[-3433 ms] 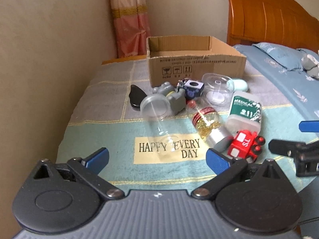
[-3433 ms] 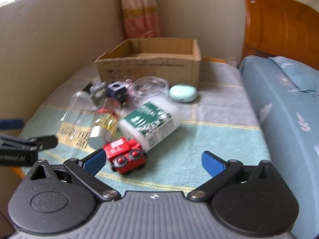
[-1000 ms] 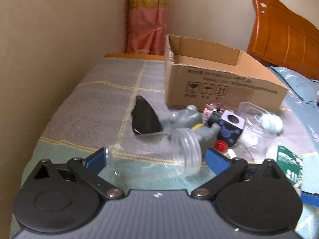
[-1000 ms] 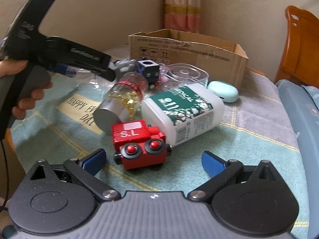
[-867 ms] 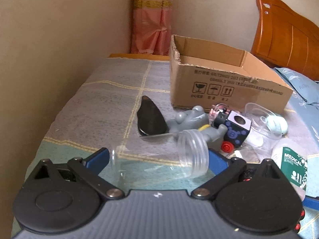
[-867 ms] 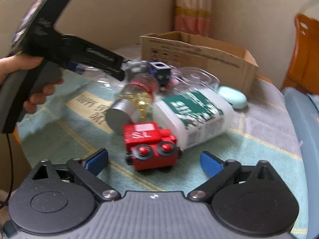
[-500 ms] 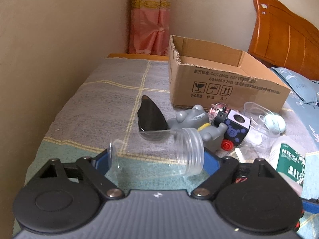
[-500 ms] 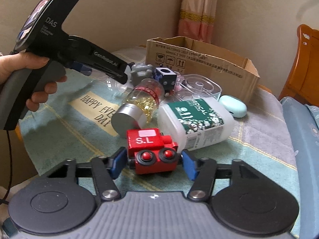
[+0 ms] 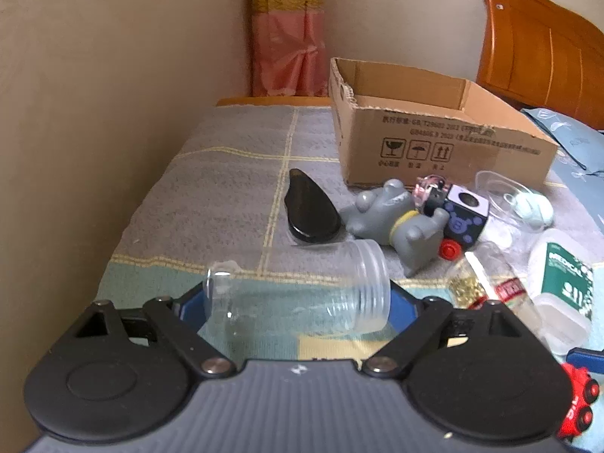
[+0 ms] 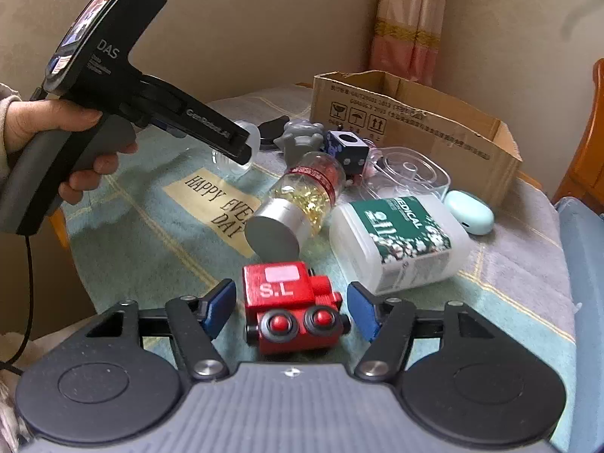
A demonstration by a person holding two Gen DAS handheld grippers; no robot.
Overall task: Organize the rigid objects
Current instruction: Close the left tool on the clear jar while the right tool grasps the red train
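Observation:
My left gripper (image 9: 298, 302) is shut on a clear plastic jar (image 9: 298, 290) that lies sideways between its blue pads, mouth to the right, lifted a little above the cloth. It also shows in the right wrist view (image 10: 241, 151). My right gripper (image 10: 290, 307) has its blue pads on both sides of a red toy train (image 10: 290, 305) marked "S.L"; small gaps show at each side. An open cardboard box (image 9: 434, 139) stands at the back of the table, also in the right wrist view (image 10: 411, 120).
On the cloth lie a grey toy animal (image 9: 392, 219), a black oval case (image 9: 309, 207), a dark cube toy (image 9: 462, 215), a capsule bottle with silver cap (image 10: 298, 204), a white medical bottle (image 10: 400, 238), a clear lidded tub (image 10: 411, 170) and a mint case (image 10: 470, 211). A wall runs along the left.
Both grippers have narrowed: the left closed onto the clear jar and raised it slightly, the right drew its pads in around the red train.

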